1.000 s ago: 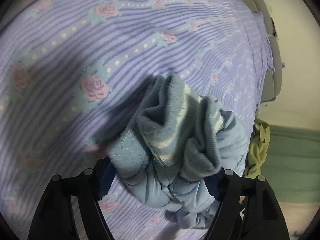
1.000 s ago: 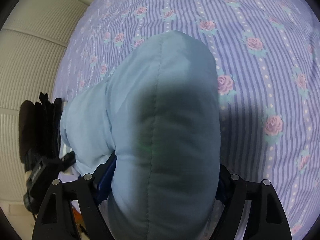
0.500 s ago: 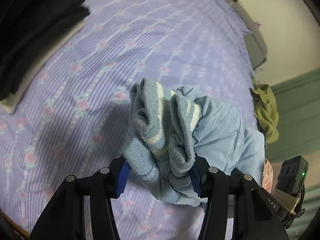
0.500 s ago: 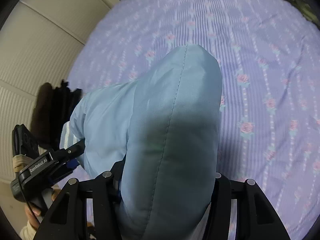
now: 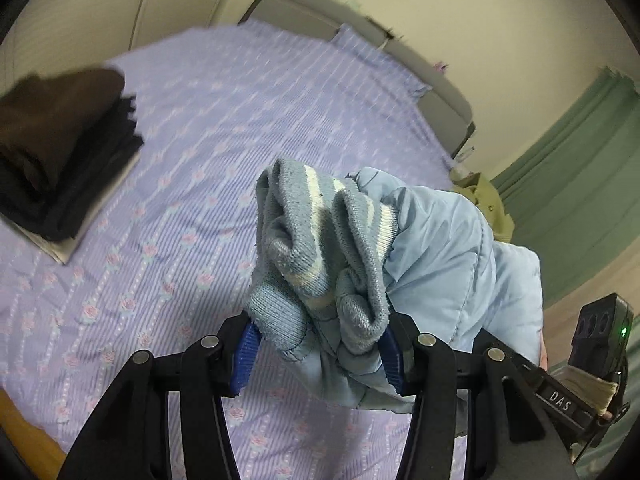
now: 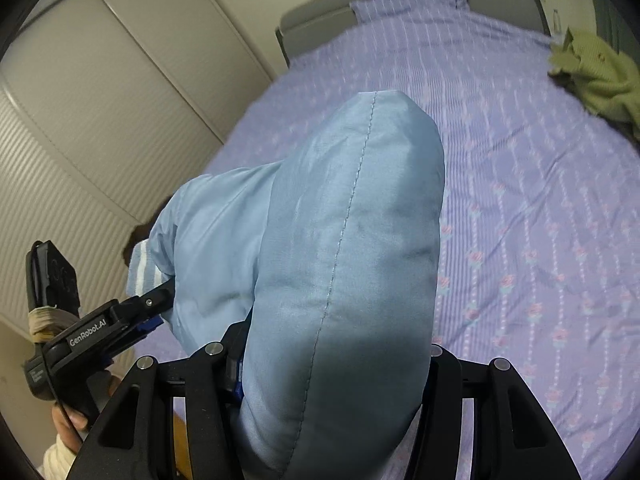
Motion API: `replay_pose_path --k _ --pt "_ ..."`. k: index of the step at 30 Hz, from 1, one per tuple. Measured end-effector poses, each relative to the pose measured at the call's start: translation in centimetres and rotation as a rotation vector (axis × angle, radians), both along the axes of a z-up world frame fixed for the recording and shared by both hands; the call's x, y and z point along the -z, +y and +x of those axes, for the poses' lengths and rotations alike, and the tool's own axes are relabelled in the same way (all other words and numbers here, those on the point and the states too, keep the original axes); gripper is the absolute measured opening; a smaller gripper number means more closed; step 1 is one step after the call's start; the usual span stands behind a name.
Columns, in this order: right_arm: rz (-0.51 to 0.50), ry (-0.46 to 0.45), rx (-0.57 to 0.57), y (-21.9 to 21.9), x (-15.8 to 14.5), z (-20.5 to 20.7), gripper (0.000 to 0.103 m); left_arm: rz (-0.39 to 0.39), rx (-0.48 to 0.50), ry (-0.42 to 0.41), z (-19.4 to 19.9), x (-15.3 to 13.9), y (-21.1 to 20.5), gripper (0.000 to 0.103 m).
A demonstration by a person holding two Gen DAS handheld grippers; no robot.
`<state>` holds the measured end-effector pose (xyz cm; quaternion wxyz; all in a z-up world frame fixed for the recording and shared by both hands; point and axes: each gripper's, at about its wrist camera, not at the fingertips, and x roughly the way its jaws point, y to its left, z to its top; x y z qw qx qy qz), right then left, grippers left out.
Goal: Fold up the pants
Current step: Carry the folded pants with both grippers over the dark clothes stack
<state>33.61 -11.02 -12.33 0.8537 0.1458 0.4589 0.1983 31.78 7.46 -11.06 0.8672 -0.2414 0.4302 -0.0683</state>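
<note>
The light blue padded pants [image 5: 448,256] hang in the air above the bed, held by both grippers. My left gripper [image 5: 320,344] is shut on their ribbed, white-striped cuff end [image 5: 320,240]. My right gripper [image 6: 332,364] is shut on a thick padded fold of the pants [image 6: 344,248], which fills the middle of the right wrist view. The left gripper also shows in the right wrist view [image 6: 156,308], clamped on the striped cuff at the left. The right gripper's fingertips are hidden by the cloth.
The bed has a purple flowered sheet [image 5: 224,128] and a grey headboard [image 6: 320,16]. A stack of dark folded clothes [image 5: 60,140] lies on its left side. An olive-green garment [image 6: 596,76] lies at the right edge. A wardrobe [image 6: 100,92] stands left; a green curtain [image 5: 572,184] hangs right.
Both grippers have risen and tilted up with the pants, so more of the bed, the headboard and the walls come into view. Both stay shut on the pants.
</note>
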Motion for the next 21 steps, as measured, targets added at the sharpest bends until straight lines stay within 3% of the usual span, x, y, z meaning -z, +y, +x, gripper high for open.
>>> replay_pose_path --k 6,11,17,21 --pt "0.026 -0.062 -0.025 -0.7 -3.7 -2.3 0.054 0.073 -0.024 -0.097 -3.5 -4.5 -1.2 0.051" --pt "0.042 -0.134 -0.052 1.4 -5.9 -3.4 0.054 0.103 -0.042 -0.176 -5.5 -7.3 0.7 0.051" --pt "0.039 -0.200 -0.061 6.5 -7.6 -4.0 0.054 0.119 -0.038 -0.241 -6.3 -8.7 6.5 0.051" --pt "0.045 -0.213 -0.003 11.4 -7.5 -4.5 0.054 0.163 0.047 -0.213 -5.3 -8.6 11.7 0.051"
